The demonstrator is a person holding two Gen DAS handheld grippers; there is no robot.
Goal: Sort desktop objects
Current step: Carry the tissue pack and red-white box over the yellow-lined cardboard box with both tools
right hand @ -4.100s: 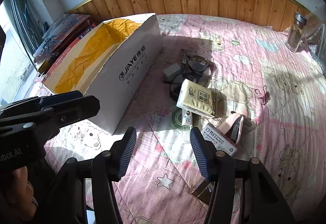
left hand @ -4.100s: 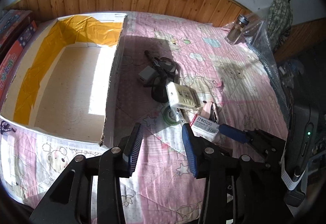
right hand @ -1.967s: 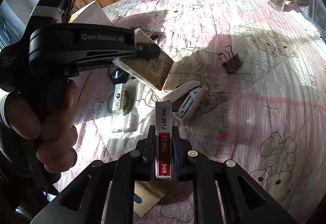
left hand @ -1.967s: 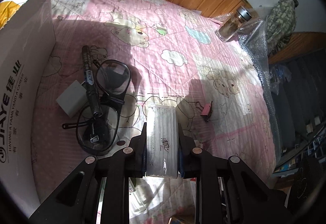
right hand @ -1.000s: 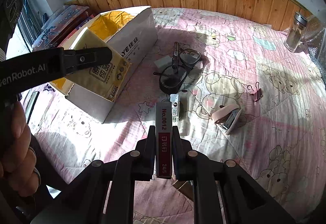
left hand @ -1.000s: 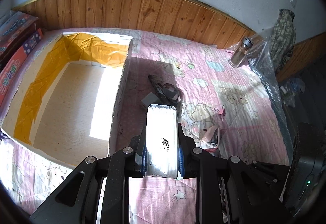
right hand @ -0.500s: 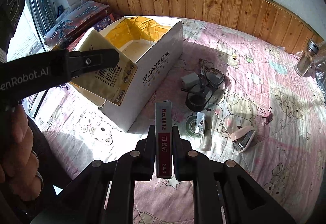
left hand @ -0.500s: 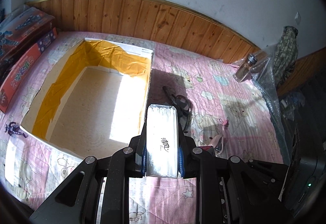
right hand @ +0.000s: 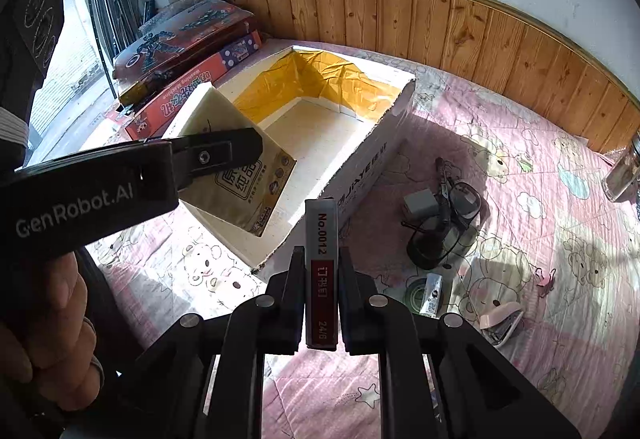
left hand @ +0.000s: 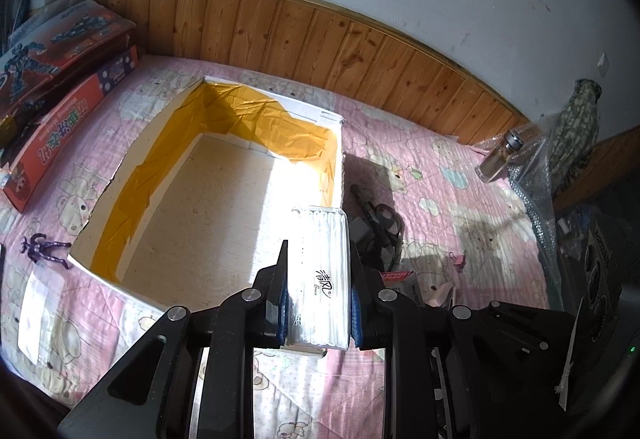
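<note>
Left gripper [left hand: 319,279] pinched a tissue pack [left hand: 322,275] above the cardboard box [left hand: 120,195]. Right gripper [right hand: 321,279] clamped a staple box [right hand: 321,239]. Its yellow-lined interior held nothing.

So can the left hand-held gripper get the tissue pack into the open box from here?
Probably yes: the left hand-held gripper, clamped on the tissue pack, is at the box rim, whose open top is unobstructed.

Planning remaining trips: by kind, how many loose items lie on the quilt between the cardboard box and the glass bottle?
Glasses: 1
Marker: 1
White adapter: 1
Tape roll: 1
Small tube: 1
Pink stapler: 1
Binder clip: 1
Total: 7
</note>
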